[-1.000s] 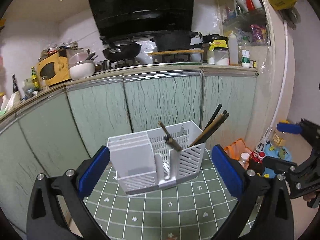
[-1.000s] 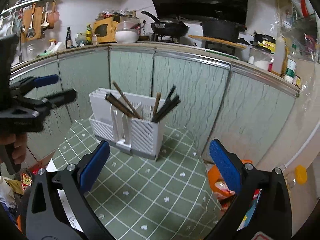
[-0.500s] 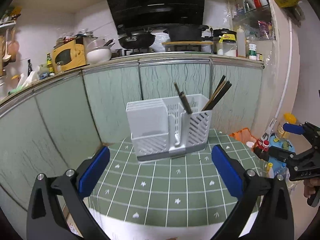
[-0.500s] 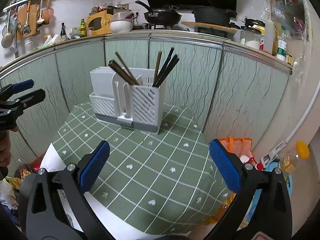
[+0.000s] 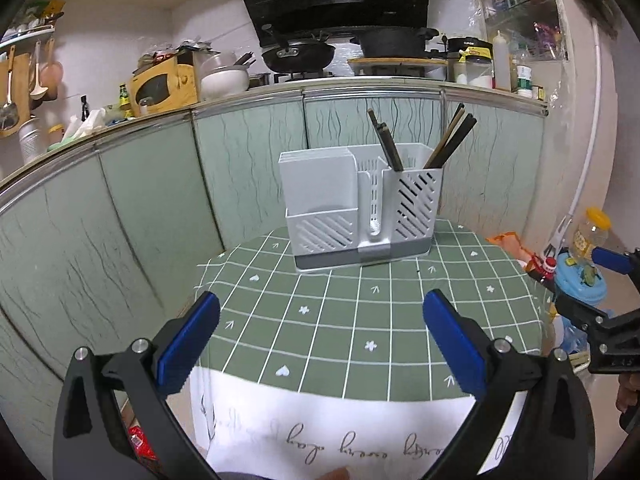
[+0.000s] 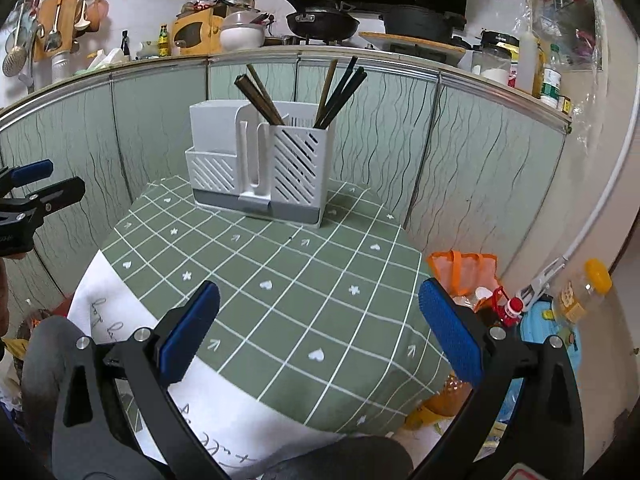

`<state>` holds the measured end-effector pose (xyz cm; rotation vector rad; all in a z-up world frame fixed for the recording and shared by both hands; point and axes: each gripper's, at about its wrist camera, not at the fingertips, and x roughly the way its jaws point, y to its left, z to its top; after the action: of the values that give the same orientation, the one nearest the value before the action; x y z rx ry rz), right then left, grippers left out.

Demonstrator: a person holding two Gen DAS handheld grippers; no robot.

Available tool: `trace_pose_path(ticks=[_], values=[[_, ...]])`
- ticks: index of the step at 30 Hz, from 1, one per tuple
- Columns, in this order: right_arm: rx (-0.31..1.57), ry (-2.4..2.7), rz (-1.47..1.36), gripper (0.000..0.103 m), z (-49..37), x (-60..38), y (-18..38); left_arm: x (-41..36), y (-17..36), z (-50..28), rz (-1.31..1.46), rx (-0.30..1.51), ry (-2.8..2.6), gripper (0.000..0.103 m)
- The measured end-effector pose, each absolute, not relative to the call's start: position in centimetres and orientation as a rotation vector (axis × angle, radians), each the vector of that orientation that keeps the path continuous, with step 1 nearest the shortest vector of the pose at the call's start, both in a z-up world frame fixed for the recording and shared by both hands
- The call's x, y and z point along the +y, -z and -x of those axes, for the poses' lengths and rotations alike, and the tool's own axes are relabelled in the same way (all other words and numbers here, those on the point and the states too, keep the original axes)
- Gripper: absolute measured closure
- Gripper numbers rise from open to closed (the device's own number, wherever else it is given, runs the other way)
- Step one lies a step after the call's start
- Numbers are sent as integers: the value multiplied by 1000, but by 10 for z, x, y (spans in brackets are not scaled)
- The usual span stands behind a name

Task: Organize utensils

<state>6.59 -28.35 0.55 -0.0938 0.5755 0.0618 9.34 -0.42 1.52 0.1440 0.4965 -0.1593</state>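
Observation:
A white slotted utensil holder [image 5: 360, 208] stands at the far side of a small table with a green checked cloth [image 5: 360, 320]; it also shows in the right wrist view [image 6: 260, 172]. Several dark chopsticks [image 5: 448, 140] stand in its right compartment, leaning both ways; they also show in the right wrist view [image 6: 336, 92]. My left gripper [image 5: 320, 340] is open and empty, hovering over the table's near edge. My right gripper [image 6: 318, 332] is open and empty, also near the front edge. Each gripper shows at the side of the other's view.
Green cabinet fronts [image 5: 160, 200] run behind the table under a counter with pots and a yellow microwave [image 5: 164, 86]. An orange bag [image 6: 464, 272], bottles and a blue container [image 5: 580, 284] sit on the floor to the right.
Both grippers have drawn back and up from the holder, which now looks smaller and farther. The table's near edge and white cloth border have come into view. Both stay open.

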Motion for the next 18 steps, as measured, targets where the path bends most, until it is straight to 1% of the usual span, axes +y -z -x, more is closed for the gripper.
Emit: trace_pose_path(ticks=[11,14,18], values=[[598,-53,56,7,-50,-282,8,-10,8,-78,-149,538,175,4],[607,-59,55,7,-49,-281,11,-11,14,-79,-154,575,159,4],[608,-58,57,7,-48,-280,12,-8,19,-77,-140,573,170,4]])
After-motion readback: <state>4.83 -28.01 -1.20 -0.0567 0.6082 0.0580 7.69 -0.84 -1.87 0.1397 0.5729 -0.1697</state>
